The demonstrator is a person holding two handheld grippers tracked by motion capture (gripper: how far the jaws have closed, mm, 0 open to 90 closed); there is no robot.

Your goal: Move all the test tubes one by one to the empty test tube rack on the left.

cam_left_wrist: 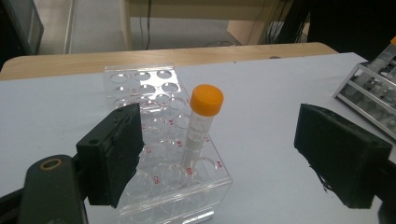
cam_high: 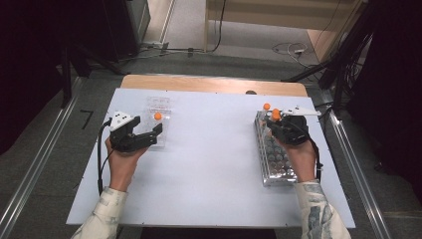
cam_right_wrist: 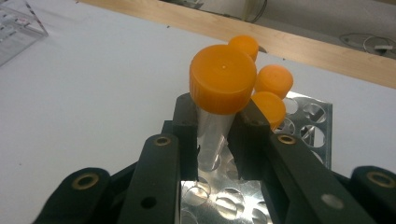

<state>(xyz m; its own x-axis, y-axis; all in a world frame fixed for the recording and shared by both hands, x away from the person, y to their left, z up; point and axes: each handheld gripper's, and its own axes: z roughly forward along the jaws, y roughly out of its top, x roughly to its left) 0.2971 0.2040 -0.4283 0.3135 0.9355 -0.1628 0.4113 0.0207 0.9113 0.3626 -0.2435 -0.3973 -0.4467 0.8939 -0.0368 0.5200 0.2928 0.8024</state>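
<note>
Right gripper (cam_right_wrist: pixel 215 126) was clamped on an orange-capped tube (cam_right_wrist: pixel 219 93), pads gripping the clear body just under the cap, above the metal rack (cam_high: pixel 276 158) at the right side of the table (cam_high: pixel 209 164); three more capped tubes (cam_right_wrist: pixel 273 81) stood in the rack's far holes just beside the held one; left gripper (cam_left_wrist: pixel 219 158) rested with jaws spread wide and nothing between the pads, at the near end of the clear acrylic rack (cam_left_wrist: pixel 159 135) on the left, where a single capped tube (cam_left_wrist: pixel 201 128) stood in a near-row hole. Judged work in hand: carrying tubes from the metal rack to the acrylic one. Risks: the held cap sat close to its neighbours, so any sideways drift before the tube's bottom cleared the holes could tip them or jam the tube; the smooth wall might slip through the pads if tilted; the light acrylic rack might skid on insertion unless the left gripper steadied it. Room: wide bare table surface between the racks for the crossing; the metal rack lay near the right table edge, the acrylic rack near the left edge; little margin outward on either side.
</note>
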